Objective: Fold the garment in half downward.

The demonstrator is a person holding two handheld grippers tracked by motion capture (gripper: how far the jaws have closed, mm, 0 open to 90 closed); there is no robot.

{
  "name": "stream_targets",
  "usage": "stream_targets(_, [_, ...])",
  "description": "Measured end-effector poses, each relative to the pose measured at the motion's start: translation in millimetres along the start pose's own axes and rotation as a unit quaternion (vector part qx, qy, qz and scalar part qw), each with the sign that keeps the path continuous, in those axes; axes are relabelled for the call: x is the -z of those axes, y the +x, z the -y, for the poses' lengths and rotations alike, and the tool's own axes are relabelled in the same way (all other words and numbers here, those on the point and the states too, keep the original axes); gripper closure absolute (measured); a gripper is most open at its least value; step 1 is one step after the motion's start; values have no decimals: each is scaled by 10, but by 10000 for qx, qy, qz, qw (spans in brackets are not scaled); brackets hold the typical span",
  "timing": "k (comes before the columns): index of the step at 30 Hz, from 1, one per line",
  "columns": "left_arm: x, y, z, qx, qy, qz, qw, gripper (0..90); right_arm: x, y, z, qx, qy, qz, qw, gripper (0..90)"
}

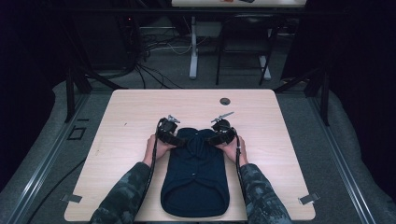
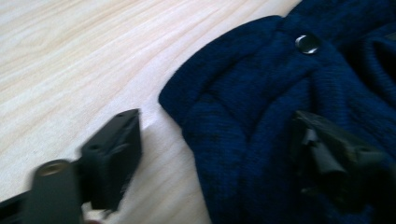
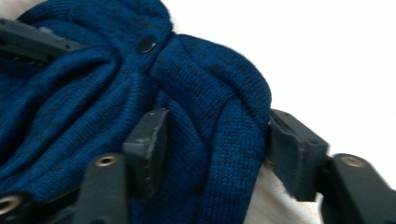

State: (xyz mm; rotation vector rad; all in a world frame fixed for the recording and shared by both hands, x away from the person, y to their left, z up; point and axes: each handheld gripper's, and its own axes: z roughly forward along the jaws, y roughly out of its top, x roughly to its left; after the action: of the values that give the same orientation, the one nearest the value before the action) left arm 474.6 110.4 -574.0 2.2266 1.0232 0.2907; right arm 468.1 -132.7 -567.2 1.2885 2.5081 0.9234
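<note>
A dark blue knitted sweater [image 1: 196, 182] lies flat on the light wooden table [image 1: 140, 107], collar end away from the person. My left gripper [image 1: 180, 140] is at its far left shoulder and my right gripper [image 1: 211, 139] at its far right shoulder. In the left gripper view the left gripper [image 2: 215, 140] straddles the sweater [image 2: 261, 84] edge: one jaw rests on bare wood, apart from the cloth, and the other lies on the knit near a dark button [image 2: 307, 43]. In the right gripper view the right gripper [image 3: 217, 140] has both pads against a bunched fold of the sweater [image 3: 70, 93].
A round cable hole [image 1: 225, 101] sits near the table's far edge. Metal clips [image 1: 308, 198] mark the front corners. Behind the table stand another desk's legs [image 1: 193, 51] and floor cables [image 1: 154, 70]. Bare wood lies to either side of the sweater.
</note>
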Motion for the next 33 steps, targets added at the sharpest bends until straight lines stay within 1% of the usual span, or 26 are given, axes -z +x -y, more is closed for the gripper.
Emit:
stream_targets(2, [11, -19, -6, -45, 16, 72, 10000, 312, 5, 12, 4, 12, 6, -43, 10000, 485])
stream_targets(3, [14, -34, -8, -54, 21, 53, 10000, 347, 8, 12, 7, 35, 7, -65, 10000, 511])
stream_targets(4, [24, -37, -12, -103, 72, 86, 9999, 372, 8, 17, 10, 14, -10, -92, 10000, 529])
stream_targets(5, [25, -50, -11, -86, 54, 67, 9999, 402, 13, 19, 11, 20, 10, -107, 9999, 547])
stream_targets(9, [41, -72, -9, -93, 76, 115, 9999, 519, 21, 24, 20, -11, 16, -170, 9999, 595])
stream_targets(10, [44, -76, -9, -112, 83, 130, 9998, 544, 15, 35, 28, -31, -52, -143, 9999, 605])
stream_targets(11, [47, -80, -9, -127, 89, 133, 9998, 573, 20, 45, 45, 46, -66, -91, 9999, 613])
stream_targets(12, [48, -83, -8, -137, 89, 136, 9998, 594, 21, 55, 63, 39, -141, -85, 9999, 625])
stream_targets(14, [51, -85, -8, -129, 89, 165, 9997, 634, 30, 48, 86, -3, -190, -110, 9998, 634])
stream_targets(15, [54, -87, -8, -123, 88, 172, 9997, 650, 26, 42, 95, -19, -259, -141, 9996, 640])
stream_targets(16, [61, -90, -11, -133, 95, 174, 9997, 669, 31, 34, 96, -37, -254, -169, 9995, 645])
stream_targets(17, [66, -99, -15, -130, 99, 151, 9998, 681, 34, 33, 96, -74, -256, -182, 9995, 648])
stream_targets(21, [88, -127, -30, -173, 86, 102, 9998, 693, 51, 19, 96, -33, -257, -224, 9994, 652])
stream_targets(22, [95, -127, -33, -186, 84, 108, 9997, 693, 59, 14, 98, -26, -263, -248, 9993, 653])
stream_targets(25, [121, -130, -40, -131, 31, 158, 9998, 689, 98, 11, 103, -36, -314, -267, 9991, 656])
stream_targets(27, [152, -127, -46, -111, -2, 183, 9998, 688, 133, 17, 100, -13, -377, -247, 9990, 657])
stream_targets(30, [207, -130, -53, -98, -73, 211, 9997, 689, 191, 40, 89, 78, -476, -212, 9986, 658])
stream_targets(31, [225, -134, -56, -104, -102, 200, 9997, 689, 215, 52, 82, 101, -457, -206, 9987, 658])
stream_targets(33, [261, -139, -63, -139, -142, 209, 9996, 690, 253, 74, 75, 145, -535, -183, 9983, 658])
